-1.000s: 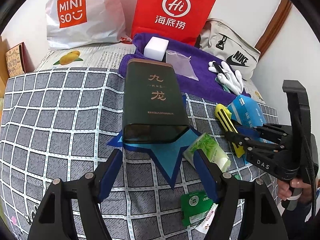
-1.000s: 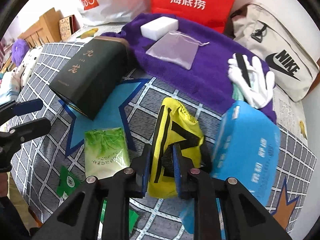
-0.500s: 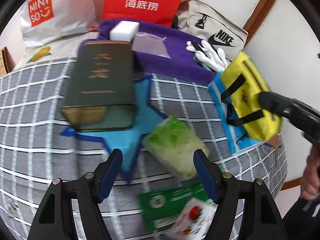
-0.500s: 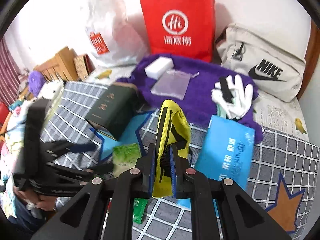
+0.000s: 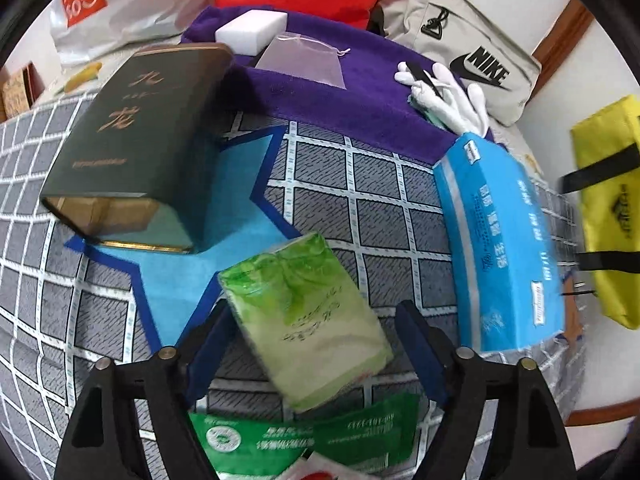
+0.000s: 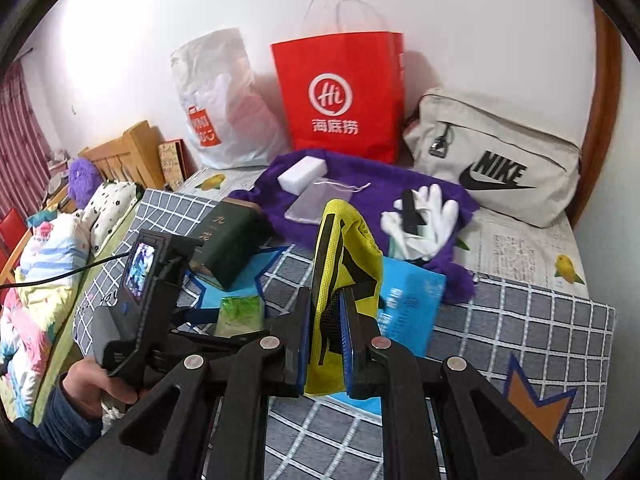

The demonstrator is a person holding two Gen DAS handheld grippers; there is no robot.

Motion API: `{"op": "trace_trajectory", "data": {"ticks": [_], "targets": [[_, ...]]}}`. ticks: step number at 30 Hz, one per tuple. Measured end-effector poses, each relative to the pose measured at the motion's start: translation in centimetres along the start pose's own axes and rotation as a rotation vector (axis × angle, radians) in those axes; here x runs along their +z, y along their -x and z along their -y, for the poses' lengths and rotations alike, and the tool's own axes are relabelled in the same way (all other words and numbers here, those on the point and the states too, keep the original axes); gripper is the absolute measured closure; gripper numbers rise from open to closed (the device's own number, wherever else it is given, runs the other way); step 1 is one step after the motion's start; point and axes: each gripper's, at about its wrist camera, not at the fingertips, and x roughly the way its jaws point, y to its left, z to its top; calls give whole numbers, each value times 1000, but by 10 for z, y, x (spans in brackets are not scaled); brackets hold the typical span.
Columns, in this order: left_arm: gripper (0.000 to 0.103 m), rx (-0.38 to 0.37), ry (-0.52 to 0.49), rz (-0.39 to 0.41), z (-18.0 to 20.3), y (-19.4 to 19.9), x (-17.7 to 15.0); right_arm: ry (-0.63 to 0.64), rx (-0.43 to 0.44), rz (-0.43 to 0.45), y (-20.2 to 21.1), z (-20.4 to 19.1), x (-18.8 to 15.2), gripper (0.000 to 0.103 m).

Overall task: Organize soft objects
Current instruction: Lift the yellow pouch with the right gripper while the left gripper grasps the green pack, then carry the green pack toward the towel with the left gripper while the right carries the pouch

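My right gripper [image 6: 324, 344] is shut on a yellow mesh pouch [image 6: 344, 264] with black straps and holds it up above the bed; the same yellow pouch [image 5: 608, 208] hangs at the right edge of the left wrist view. My left gripper [image 5: 308, 344] hovers over a green tissue pack [image 5: 304, 320] lying on the checked bedspread [image 5: 344, 200]. Its jaws are opening, and the pack lies between the blue pads without touching them. A blue tissue pack [image 5: 500, 240] lies just right of it, and the blue pack [image 6: 412, 304] shows behind the pouch in the right wrist view.
A dark green tin box [image 5: 136, 140] lies on a blue star patch. Behind it a purple towel [image 5: 320, 92] carries a white sponge block [image 5: 252, 32], a clear pouch and white gloves [image 5: 448, 96]. A red paper bag [image 6: 340, 92], a white plastic bag and a beige Nike bag [image 6: 492, 160] stand against the wall.
The right gripper lifted the yellow pouch off the bedspread and raised it. The left gripper swung right from the tin box, came down over the green tissue pack, and its jaws widened.
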Motion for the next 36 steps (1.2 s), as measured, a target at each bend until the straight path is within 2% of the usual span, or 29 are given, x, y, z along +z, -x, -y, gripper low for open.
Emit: {"op": "trace_trajectory", "data": {"ticks": [3,5,7,8,11,14,23,36], "targets": [[22,121,-85,0,18,-9,-2,-15,-4,3,3,10,-5,90],[22,171,-123,1,26,-11,-5,-27,-3,4,3,15,-8,90],[27,167,-116,14,25,-9,-7,-32,-3,4,4,18,-11,90],[38,166,-111,23,22,-7,-7,-36,-3,4,4,19,-13,90],[42,116,-97,25,15,1,-8,-51,-1,1,4,22,-17,90],[42,96,-104,28,13,11,-9,-64,-3,-3,5,23,-20,90],[42,86,-151,105,19,53,-6,-94,0,-11,4,24,-25,90],[42,56,-164,182,19,88,18,-124,-16,1,5,30,-13,90]]}}
